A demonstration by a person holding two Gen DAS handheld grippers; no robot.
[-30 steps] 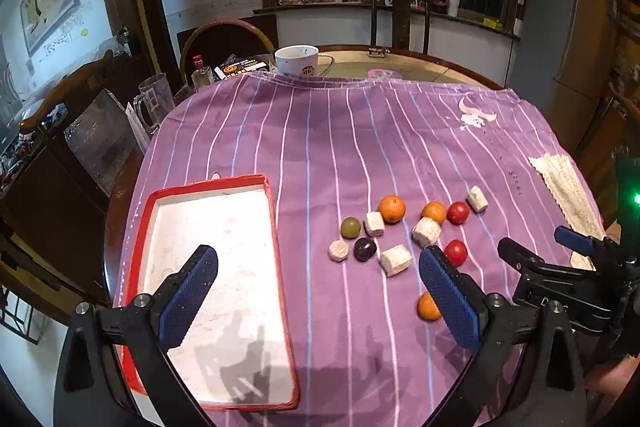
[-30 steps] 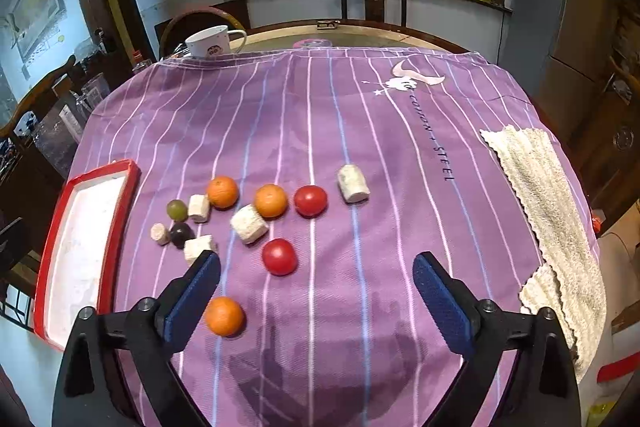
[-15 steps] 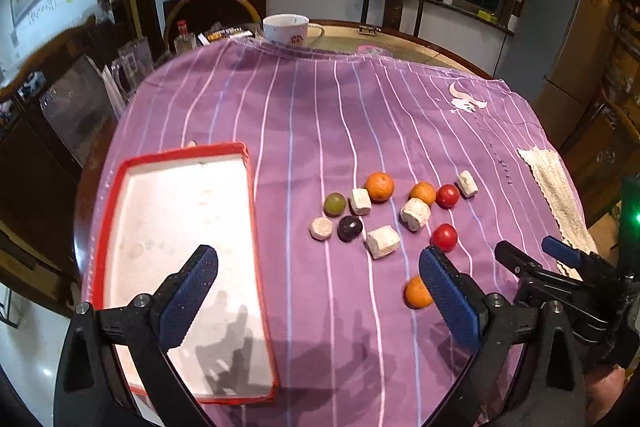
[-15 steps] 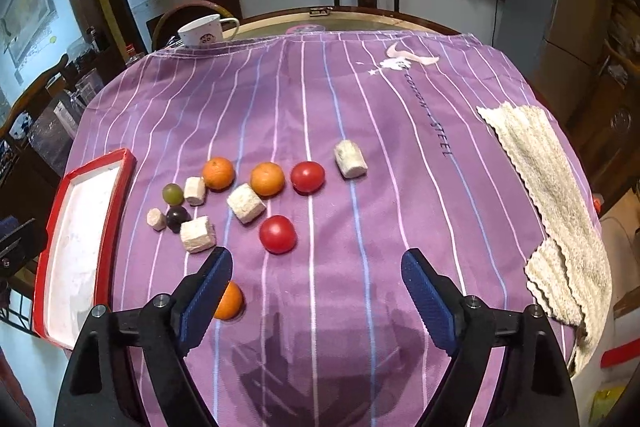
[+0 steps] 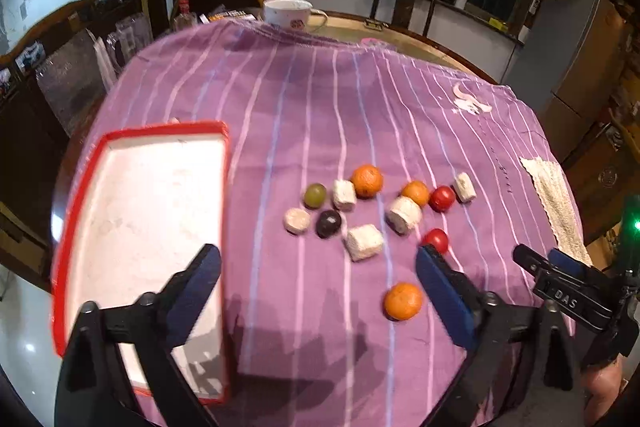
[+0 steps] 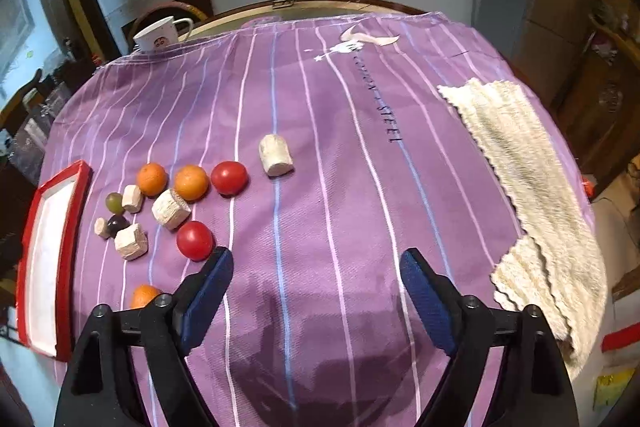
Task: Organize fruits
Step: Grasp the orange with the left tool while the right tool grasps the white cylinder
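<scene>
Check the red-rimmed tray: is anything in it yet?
Empty. The tray shows only its bare white floor in the left wrist view; every fruit, such as the nearest orange, lies on the purple cloth.

The left gripper (image 5: 318, 277), jaws just narrowing, holds nothing above the purple cloth (image 5: 320, 115). An orange (image 5: 403, 301) lies beside its right finger; the red-rimmed tray (image 5: 140, 135) sits under its left finger.
</scene>
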